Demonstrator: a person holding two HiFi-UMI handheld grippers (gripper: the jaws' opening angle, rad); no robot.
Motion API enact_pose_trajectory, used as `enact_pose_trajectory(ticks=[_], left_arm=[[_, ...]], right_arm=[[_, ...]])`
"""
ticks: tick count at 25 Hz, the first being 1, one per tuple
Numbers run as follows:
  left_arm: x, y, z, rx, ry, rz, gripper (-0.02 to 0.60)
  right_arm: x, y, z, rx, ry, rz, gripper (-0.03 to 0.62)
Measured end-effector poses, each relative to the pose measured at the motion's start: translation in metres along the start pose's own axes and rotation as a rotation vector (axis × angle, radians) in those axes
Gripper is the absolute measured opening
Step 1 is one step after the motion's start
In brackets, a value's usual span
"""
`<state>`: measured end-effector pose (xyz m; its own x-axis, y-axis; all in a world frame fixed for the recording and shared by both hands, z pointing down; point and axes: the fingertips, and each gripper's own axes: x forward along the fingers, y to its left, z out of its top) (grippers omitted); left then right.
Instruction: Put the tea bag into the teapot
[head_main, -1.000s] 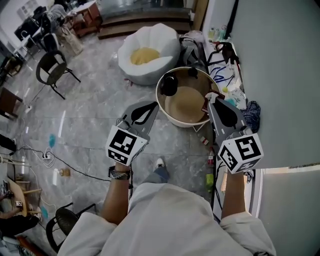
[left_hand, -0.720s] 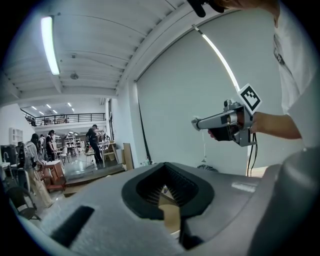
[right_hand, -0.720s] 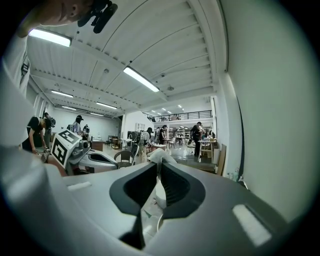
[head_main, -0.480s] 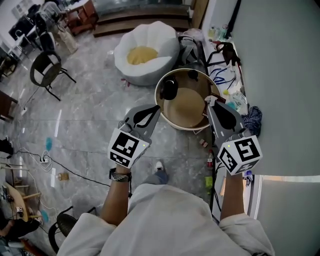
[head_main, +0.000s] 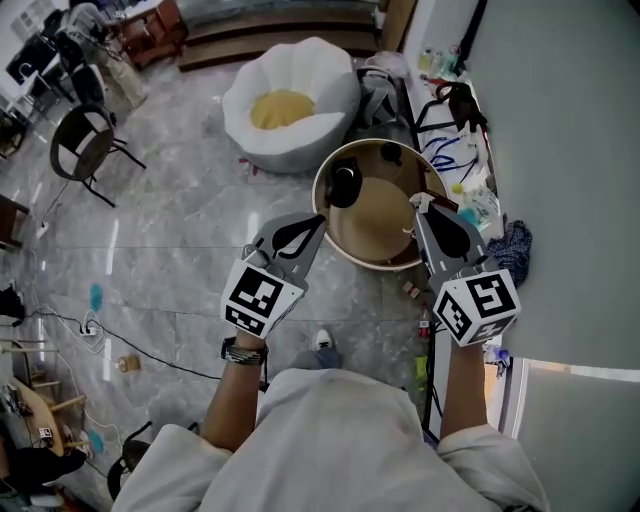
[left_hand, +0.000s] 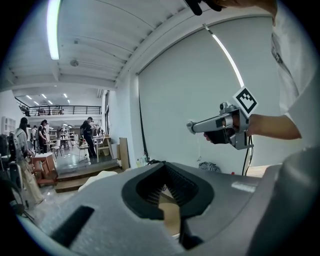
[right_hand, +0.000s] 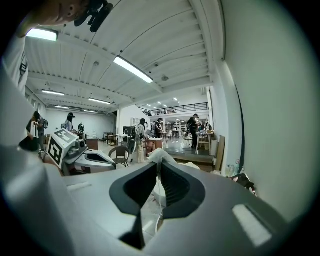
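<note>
A black teapot (head_main: 343, 184) stands at the far left of a round wooden table (head_main: 372, 215) with a pale rim. My right gripper (head_main: 413, 201) reaches over the table's right edge, shut on a thin string (right_hand: 158, 192). A small dark red tea bag (head_main: 410, 217) hangs just under its tip. My left gripper (head_main: 317, 219) hovers at the table's near left rim, below the teapot, shut with nothing in it. Its tips (left_hand: 166, 166) meet above the tan tabletop. Each gripper view also shows the other gripper: the right gripper (left_hand: 190, 126) and the left gripper (right_hand: 113, 165).
A small dark object (head_main: 390, 152) sits at the table's far side. A white beanbag (head_main: 290, 95) with a yellow cushion lies beyond the table. Bottles, cloth and cables (head_main: 468, 185) crowd the wall on the right. A black chair (head_main: 85, 150) stands far left.
Both grippers keep their pose and stay shut. The head view has shifted a little, so the table and teapot sit slightly lower and nearer the gripper tips.
</note>
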<state>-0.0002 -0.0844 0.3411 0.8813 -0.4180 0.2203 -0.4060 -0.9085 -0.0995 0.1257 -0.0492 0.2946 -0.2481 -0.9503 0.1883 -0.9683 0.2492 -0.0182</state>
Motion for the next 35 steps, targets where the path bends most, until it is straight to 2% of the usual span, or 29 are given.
enact_pose_trajectory(ticks=[14,27,35], left_arm=[[0.012,0.063,-0.018,-0.055,0.028,0.052,0.006],[0.054,0.113,-0.03,-0.078,0.063,0.118,0.006],[0.086,0.147,-0.038,-0.093,0.088,0.143,0.006]], right_arm=[[0.063,0.0,0.006,-0.011,0.03,0.044,0.034],[0.144,-0.031,-0.007,0.006,0.068,0.13,0.034],[0.211,-0.06,-0.03,0.018,0.124,0.173,0.034]])
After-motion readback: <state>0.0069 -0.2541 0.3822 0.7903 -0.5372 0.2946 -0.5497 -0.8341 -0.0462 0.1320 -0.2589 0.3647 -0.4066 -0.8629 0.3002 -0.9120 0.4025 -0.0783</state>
